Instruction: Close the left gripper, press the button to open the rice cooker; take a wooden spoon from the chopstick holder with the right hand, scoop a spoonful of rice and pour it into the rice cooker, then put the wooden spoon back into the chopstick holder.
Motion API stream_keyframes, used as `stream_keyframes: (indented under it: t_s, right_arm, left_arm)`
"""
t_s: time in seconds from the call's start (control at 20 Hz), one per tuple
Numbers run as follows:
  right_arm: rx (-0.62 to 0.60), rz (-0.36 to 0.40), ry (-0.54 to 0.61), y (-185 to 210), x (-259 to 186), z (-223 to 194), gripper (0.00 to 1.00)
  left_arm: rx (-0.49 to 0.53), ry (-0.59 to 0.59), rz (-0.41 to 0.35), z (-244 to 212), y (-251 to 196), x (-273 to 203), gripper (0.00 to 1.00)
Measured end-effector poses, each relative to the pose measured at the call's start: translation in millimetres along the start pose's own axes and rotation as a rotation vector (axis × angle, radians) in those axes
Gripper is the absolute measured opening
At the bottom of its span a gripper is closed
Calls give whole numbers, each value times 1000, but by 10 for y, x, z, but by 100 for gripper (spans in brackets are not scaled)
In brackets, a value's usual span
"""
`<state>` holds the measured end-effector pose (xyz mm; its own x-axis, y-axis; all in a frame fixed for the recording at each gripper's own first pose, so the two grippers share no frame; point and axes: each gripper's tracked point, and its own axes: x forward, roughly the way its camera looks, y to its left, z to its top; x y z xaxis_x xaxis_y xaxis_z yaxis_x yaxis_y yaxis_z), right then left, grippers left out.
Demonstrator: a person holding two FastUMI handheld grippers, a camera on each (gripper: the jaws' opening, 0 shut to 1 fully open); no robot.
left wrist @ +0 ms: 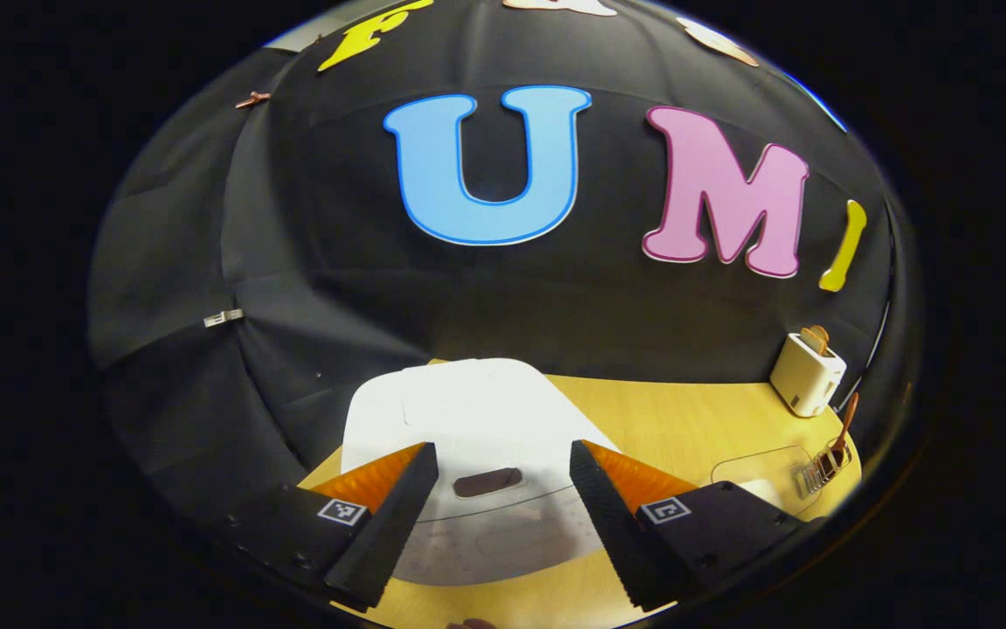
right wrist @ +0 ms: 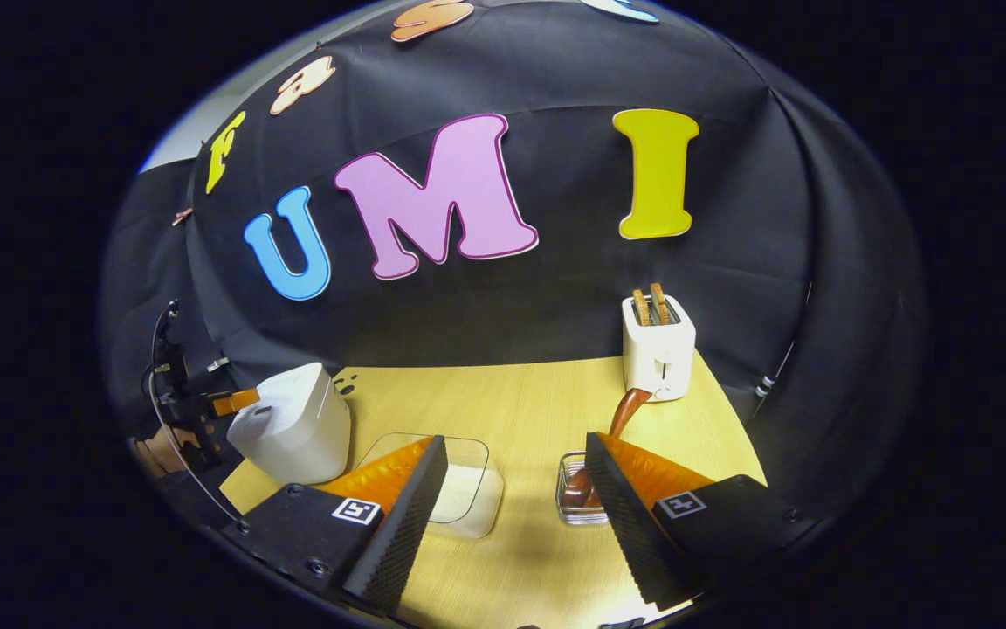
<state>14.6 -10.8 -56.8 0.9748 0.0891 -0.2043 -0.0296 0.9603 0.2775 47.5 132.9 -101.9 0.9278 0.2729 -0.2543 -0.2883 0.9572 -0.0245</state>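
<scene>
Left tongs (left wrist: pixel 503 515) gape wide, nothing held, and hang just over the near side of the rice cooker (left wrist: pixel 477 419). Its lid is down. The dark oval button (left wrist: pixel 487 481) sits dead ahead between the two fingers, long axis crosswise to them. Left hand is clearly the nearer one to it. A shut lid fits either the cooker waiting for the press or one closed again, can't settle which.

Right tongs (right wrist: pixel 516 515) also wide open, empty, hovering above the worktop (right wrist: pixel 520 393) near its front edge. Just past the right finger stands the chopstick holder (right wrist: pixel 575 498), a small wire basket, with the wooden spoon (right wrist: pixel 623 411) in it, handle leaning up and back toward the toaster. So the spoon lies where the task wants it at the end; equally it may be awaiting pickup. Ahead of the left finger lies the rice box (right wrist: pixel 468 494), clear, shallow, rounded corners, white rice inside, a clear lid or sheet over it.

Materials: cooker is smooth white plastic, rounded block, towards the worktop's left edge. Worktop is pale wood grain. Spoon is dark glossy reddish wood, slim. Tong fingers are ridged wedge pads.

Farthest: the toaster (right wrist: pixel 658 345), white, boxy, two slices poking up, at the back right corner against the cloth wall.
</scene>
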Motion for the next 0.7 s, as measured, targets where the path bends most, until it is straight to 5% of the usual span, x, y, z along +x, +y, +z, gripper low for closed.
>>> stream_keyframes:
  t_s: [0.25, 0.7]
  right_arm:
    - [-21, 23, 7, 143, -13, -16, 98]
    - [-22, 41, 21, 175, -111, -85, 99]
  left_arm:
    - [-32, 67, -127, -96, -433, -311, 98]
    - [-73, 73, -208, -220, -761, -617, 95]
